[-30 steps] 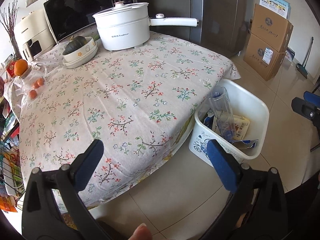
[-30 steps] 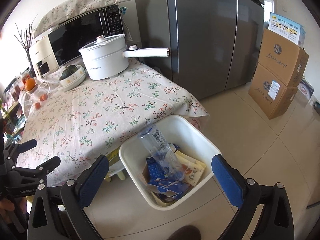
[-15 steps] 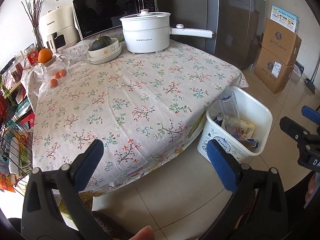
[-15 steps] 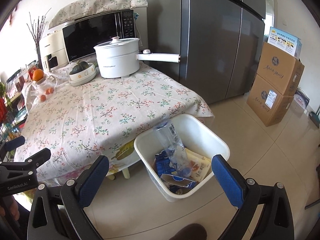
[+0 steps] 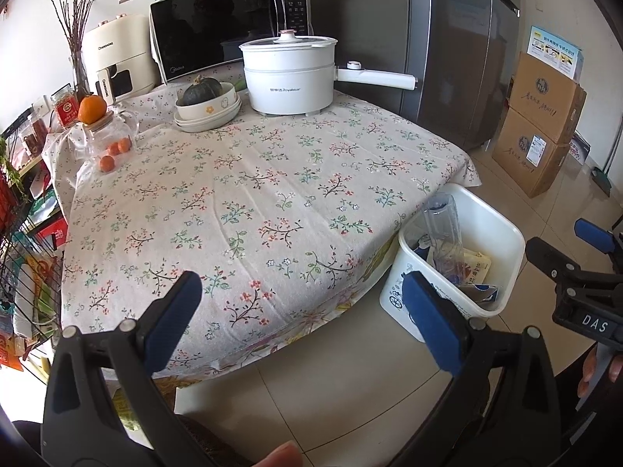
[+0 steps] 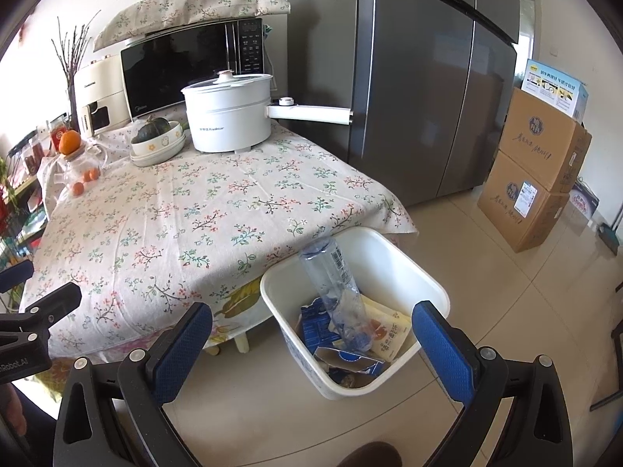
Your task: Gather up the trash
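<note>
Tools [image 5: 303, 307] both stand with jaws spread wide and nothing between them, the left one held over the near edge of the floral-clothed surface [image 5: 253, 202], the right tool [image 6: 311, 334] above the white bin [image 6: 389, 249] on the tiled floor just beside that surface's corner. Inside the bin the trash is gathered: a clear plastic bottle [image 6: 331, 276] leaning upright against the wall, with blue wrappers [image 6: 317, 329] and a yellow packet [image 6: 389, 336] under it. Farther back on the surface stand a white electric pot [image 5: 290, 78], a bowl holding a dark squash [image 5: 204, 91] and a microwave [image 5: 229, 27].
</note>
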`<state>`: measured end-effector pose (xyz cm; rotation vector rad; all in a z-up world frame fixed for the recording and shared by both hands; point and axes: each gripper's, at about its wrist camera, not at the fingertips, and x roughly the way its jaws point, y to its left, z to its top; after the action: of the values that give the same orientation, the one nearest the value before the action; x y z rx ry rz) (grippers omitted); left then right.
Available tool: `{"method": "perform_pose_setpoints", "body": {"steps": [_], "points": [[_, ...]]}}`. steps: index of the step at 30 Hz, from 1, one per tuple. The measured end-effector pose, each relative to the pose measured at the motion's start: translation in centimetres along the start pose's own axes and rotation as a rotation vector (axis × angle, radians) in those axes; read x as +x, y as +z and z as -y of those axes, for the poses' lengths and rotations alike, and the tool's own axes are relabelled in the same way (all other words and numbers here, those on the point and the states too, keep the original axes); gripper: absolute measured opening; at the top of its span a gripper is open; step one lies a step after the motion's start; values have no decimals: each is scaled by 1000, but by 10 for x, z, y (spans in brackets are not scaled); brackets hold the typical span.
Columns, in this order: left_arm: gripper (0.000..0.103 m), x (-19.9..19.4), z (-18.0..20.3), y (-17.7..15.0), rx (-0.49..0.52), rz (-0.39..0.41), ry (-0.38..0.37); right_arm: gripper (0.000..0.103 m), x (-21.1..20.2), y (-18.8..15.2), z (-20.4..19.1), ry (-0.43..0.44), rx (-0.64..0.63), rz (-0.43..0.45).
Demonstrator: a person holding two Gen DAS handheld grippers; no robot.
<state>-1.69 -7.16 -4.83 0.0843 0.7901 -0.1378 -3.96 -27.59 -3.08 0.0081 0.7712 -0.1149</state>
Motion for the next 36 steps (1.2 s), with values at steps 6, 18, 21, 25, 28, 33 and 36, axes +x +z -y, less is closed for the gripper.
{"method": "perform_pose_setpoints", "body": {"steps": [6,18,21,25,28,33,36], "points": [[102,-3,2,1,0,23,4,103,-2,1,1,1,0,11],[102,-5,5,1,-1,32,6,103,-3,0,0,3,-1,18],[102,-5,6,1,0,32,6,103,-3,0,-1,2,-5,17],[102,-5,6,1,0,32,7,103,-3,0,-1,2,-5,18],[102,-6,6,1,0,33,7,103,-4,1,-1,1,-4,19],[102,-6,9,1,5,35,8,103,-4,0,-1,0,-4,19],[102,-6,10,2,6,37,7,103,-4,0,-1,-1,-4,18]]}}
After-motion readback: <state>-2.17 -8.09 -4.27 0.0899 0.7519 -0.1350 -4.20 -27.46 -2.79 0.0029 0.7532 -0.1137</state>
